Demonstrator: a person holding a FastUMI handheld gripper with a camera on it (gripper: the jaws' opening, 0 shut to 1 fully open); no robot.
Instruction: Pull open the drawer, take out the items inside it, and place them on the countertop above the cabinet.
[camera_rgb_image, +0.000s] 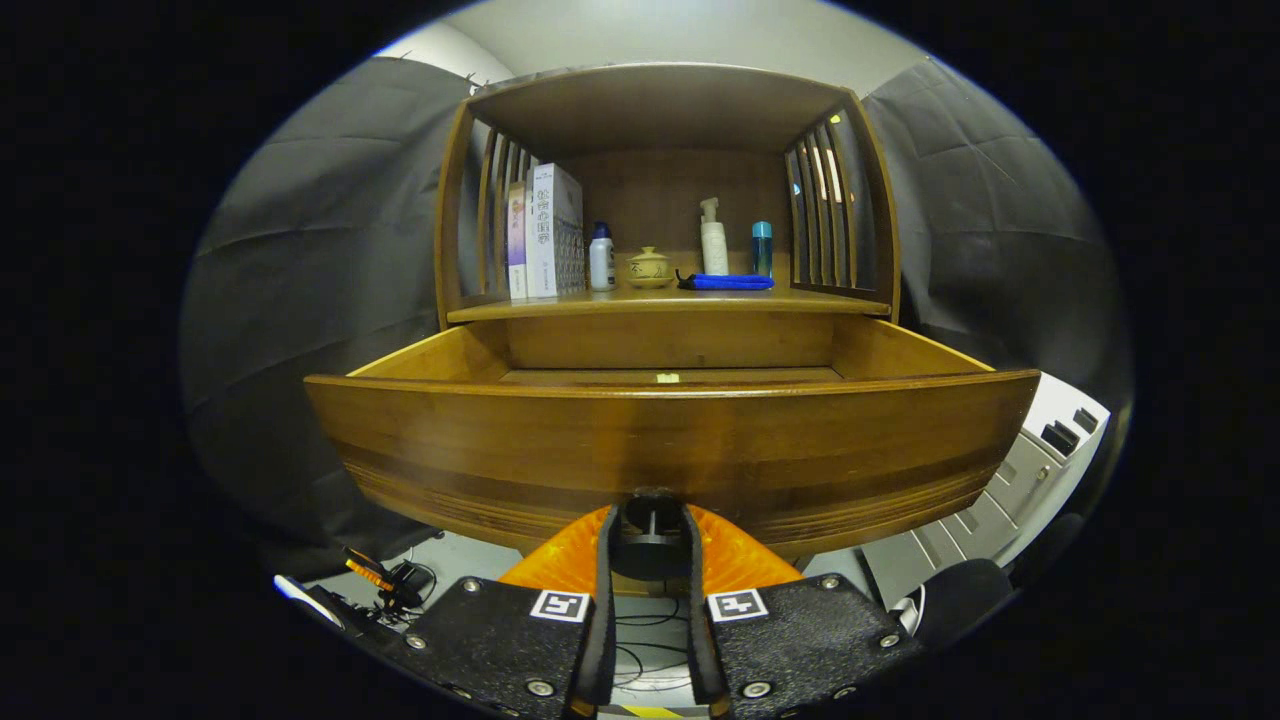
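Grey cloth walls surround the wooden cabinet (665, 110). Your claw (652, 540) is clamped on the knob (652, 520) of the pulled-out drawer (670, 445). Above, boxes (545, 235), bottles (713, 240), a jar (649, 268) and a blue pouch (727, 282) crowd the table; box lettering is unreadable.

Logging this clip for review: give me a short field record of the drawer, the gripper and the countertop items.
drawer: pulled open, front facing the gripper
drawer knob: dark, between the fingers
gripper: fingers closed on the knob
drawer inside: one small pale item on the floor, the rest hidden by the front
countertop: books, white bottle, lidded pot, pump bottle, blue bottle, blue flat item
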